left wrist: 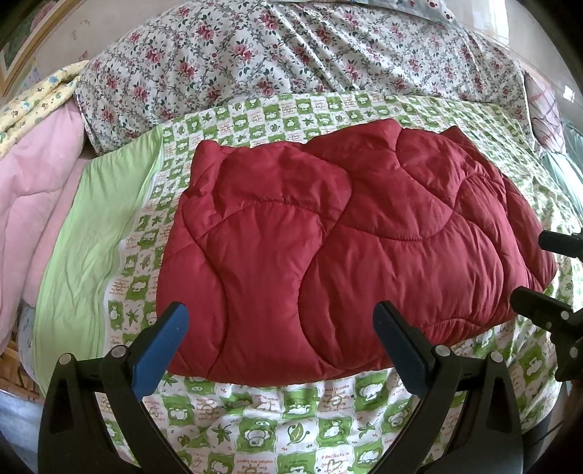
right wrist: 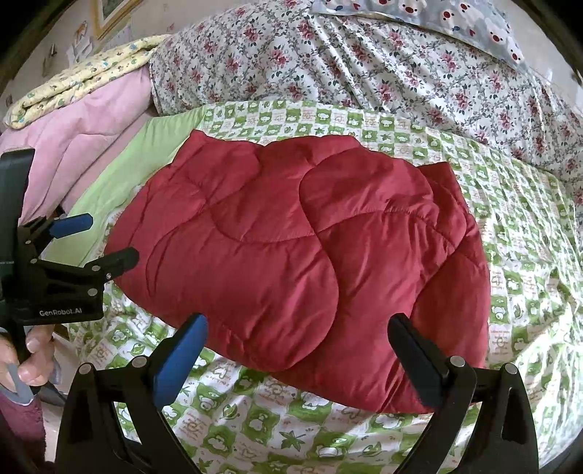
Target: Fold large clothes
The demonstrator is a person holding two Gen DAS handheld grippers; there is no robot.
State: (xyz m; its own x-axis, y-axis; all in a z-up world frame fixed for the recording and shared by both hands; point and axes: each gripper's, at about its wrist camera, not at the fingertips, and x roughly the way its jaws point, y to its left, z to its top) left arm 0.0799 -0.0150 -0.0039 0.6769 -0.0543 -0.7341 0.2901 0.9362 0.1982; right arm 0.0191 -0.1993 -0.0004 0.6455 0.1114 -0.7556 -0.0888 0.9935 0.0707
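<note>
A red quilted padded garment (left wrist: 339, 248) lies folded in a thick bundle on the green-and-white patterned sheet (left wrist: 277, 430); it also shows in the right wrist view (right wrist: 291, 251). My left gripper (left wrist: 280, 321) is open and empty, hovering over the bundle's near edge. It shows at the left of the right wrist view (right wrist: 102, 240), beside the bundle's left end. My right gripper (right wrist: 298, 335) is open and empty over the bundle's near right part. Its fingers (left wrist: 539, 302) show at the right edge of the left wrist view.
A floral duvet (left wrist: 291, 54) is heaped behind the sheet. A pink blanket (left wrist: 40, 189) and a yellow patterned cloth (left wrist: 36, 94) lie at the left. A pillow with bear faces (right wrist: 455, 18) lies at the back right.
</note>
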